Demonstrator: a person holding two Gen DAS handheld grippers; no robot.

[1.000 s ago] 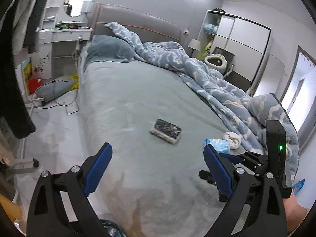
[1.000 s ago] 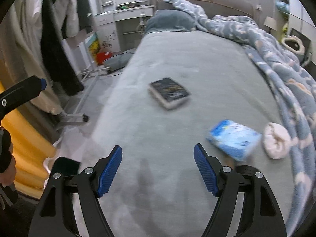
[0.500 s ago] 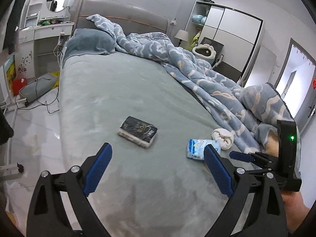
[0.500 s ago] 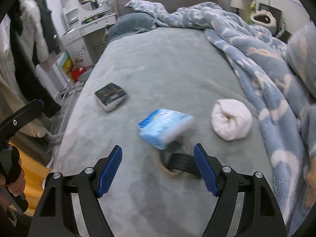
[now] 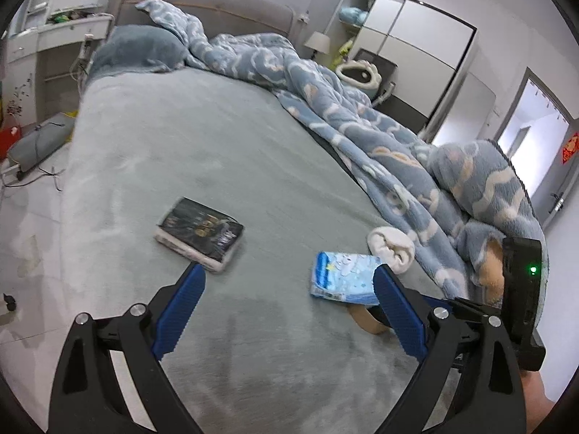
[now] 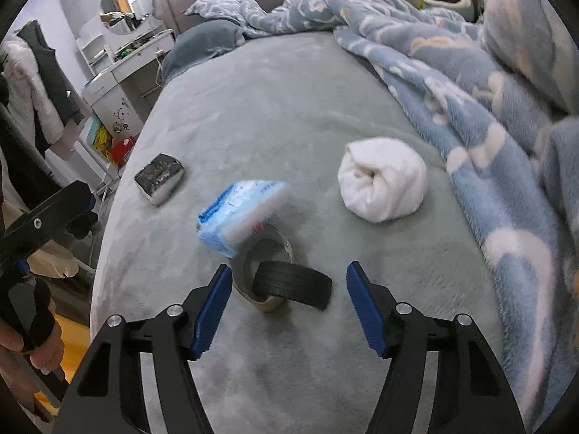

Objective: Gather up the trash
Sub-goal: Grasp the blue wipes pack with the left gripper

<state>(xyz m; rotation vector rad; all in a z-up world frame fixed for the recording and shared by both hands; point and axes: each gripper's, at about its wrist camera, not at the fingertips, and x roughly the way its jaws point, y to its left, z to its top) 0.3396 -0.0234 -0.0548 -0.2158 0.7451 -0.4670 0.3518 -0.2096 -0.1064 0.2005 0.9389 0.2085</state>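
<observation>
Lying on the grey-green bedspread (image 6: 289, 108) near the foot of the bed, a blue tissue pack (image 6: 240, 213) is seen tilted, one edge propped on a tape roll (image 6: 266, 271); a black ribbed ring (image 6: 293, 285) rests against that roll, overlapping its near rim. The right gripper (image 6: 286, 307) is held just short of these things, angled down at them; its jaws have just been closing a little, yet they stand well apart, with nothing pressed by the blue pads (image 6: 213, 311); the black ring lies ahead of the gap between the tips rather than inside it. A rolled white cloth (image 6: 381, 179) sits to the right of the pack, close to the edge of the blue patterned blanket (image 6: 470, 83); a dark-covered book (image 6: 159, 177) lies apart to the left, nearer the bed's side.

From the left wrist view the left gripper (image 5: 287, 311) is seen over the bedspread (image 5: 217, 144) with its jaws wide and empty; the book (image 5: 201, 233) lies just beyond its left pad, and the tissue pack (image 5: 343, 276) is partly hidden behind its right pad, with the tape roll (image 5: 365, 320) showing below the pack; the white cloth (image 5: 392, 249) is seen touching the blanket (image 5: 362, 126). The body of the right gripper (image 5: 521, 296) is visible at the right edge, a green light lit on it. A hand (image 6: 32, 347) on the left gripper's handle is seen at the left edge of the right wrist view.
</observation>
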